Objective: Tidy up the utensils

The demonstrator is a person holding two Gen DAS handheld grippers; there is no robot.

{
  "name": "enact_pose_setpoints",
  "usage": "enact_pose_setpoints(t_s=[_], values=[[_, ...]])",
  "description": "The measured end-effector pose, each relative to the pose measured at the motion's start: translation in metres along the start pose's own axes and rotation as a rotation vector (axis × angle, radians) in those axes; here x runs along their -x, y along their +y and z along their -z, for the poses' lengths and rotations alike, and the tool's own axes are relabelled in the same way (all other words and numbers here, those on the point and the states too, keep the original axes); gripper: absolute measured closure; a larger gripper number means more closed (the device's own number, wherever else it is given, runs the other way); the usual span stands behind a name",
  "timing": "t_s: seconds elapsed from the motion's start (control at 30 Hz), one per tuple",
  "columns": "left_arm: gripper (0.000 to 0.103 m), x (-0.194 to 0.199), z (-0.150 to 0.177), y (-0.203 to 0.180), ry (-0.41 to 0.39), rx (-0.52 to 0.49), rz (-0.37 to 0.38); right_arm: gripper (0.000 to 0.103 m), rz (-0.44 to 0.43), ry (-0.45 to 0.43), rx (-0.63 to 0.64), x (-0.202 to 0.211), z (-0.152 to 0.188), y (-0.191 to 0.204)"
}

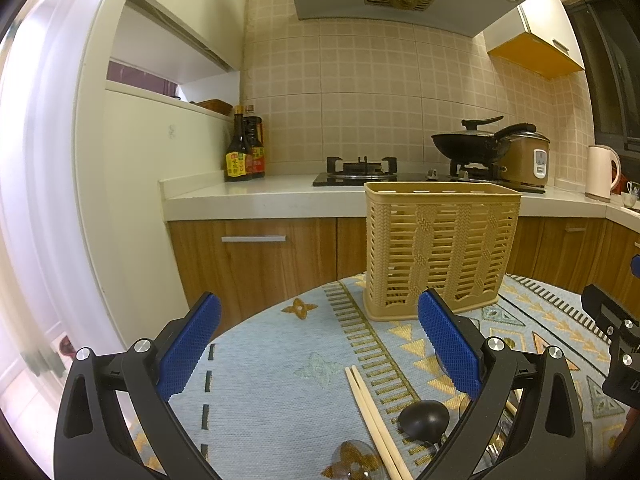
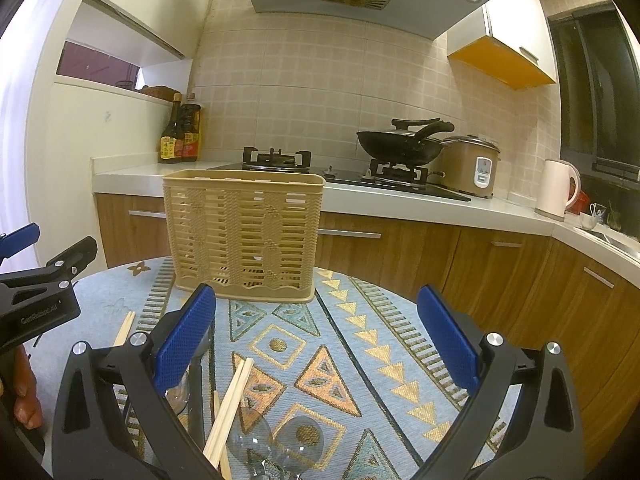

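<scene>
While you hold both tools low over the patterned tablecloth [image 2: 280,344], your left gripper [image 1: 318,344] has its blue pads spread wide with nothing between them, and your right gripper [image 2: 316,336] stands just as wide and empty.

Nearest you in the left view, a pair of wooden chopsticks [image 1: 372,416] lies on the cloth close to the near edge of the tabletop, with a black ladle bowl [image 1: 425,418] just to its right and a clear spoon bowl [image 1: 354,460] at the very bottom of the view. In the right view, a second pair of chopsticks [image 2: 228,412] lies by the near edge, beside two clear spoon bowls [image 2: 276,440]; another chopstick tip [image 2: 125,328] pokes out behind your left finger pad.

Farther on, the beige slatted utensil basket [image 1: 440,252] stands upright toward the far edge of the tabletop, well apart from the utensils.

Beyond the table, the kitchen counter [image 1: 256,196] carries two sauce bottles [image 1: 244,148] at its left end, then a gas hob [image 1: 356,172], a black wok [image 1: 472,144], a rice cooker [image 1: 528,160] and a pale kettle [image 1: 602,172] toward its right end.
</scene>
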State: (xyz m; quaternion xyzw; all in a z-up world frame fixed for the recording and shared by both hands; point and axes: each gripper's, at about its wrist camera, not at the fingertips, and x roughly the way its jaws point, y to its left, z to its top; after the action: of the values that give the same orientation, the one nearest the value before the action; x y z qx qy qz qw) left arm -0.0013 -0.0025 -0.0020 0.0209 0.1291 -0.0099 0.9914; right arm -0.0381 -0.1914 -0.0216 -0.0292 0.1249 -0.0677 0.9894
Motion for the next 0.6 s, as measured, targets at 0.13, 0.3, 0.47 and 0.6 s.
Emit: enact_pose_setpoints(t_s=[0.13, 0.3, 0.47, 0.6], values=[[0.007, 0.0002, 0.0006, -0.0021, 0.002, -0.002, 0.001, 0.007, 0.0, 0.0, 0.0, 0.0002, -0.0001, 0.0003], [0.007, -0.0005, 0.0006, -0.0016, 0.003, -0.001, 0.002, 0.007, -0.001, -0.001, 0.001, 0.0006, 0.0001, 0.0005], [0.007, -0.0004, 0.0009, -0.0018, 0.003, -0.001, 0.002, 0.007, -0.001, 0.001, 0.003, 0.0002, -0.0005, 0.0012], [0.007, -0.001, 0.0007, -0.0012, 0.004, -0.001, 0.002, 0.007, -0.001, 0.001, 0.003, 0.0002, -0.0005, 0.0012]])
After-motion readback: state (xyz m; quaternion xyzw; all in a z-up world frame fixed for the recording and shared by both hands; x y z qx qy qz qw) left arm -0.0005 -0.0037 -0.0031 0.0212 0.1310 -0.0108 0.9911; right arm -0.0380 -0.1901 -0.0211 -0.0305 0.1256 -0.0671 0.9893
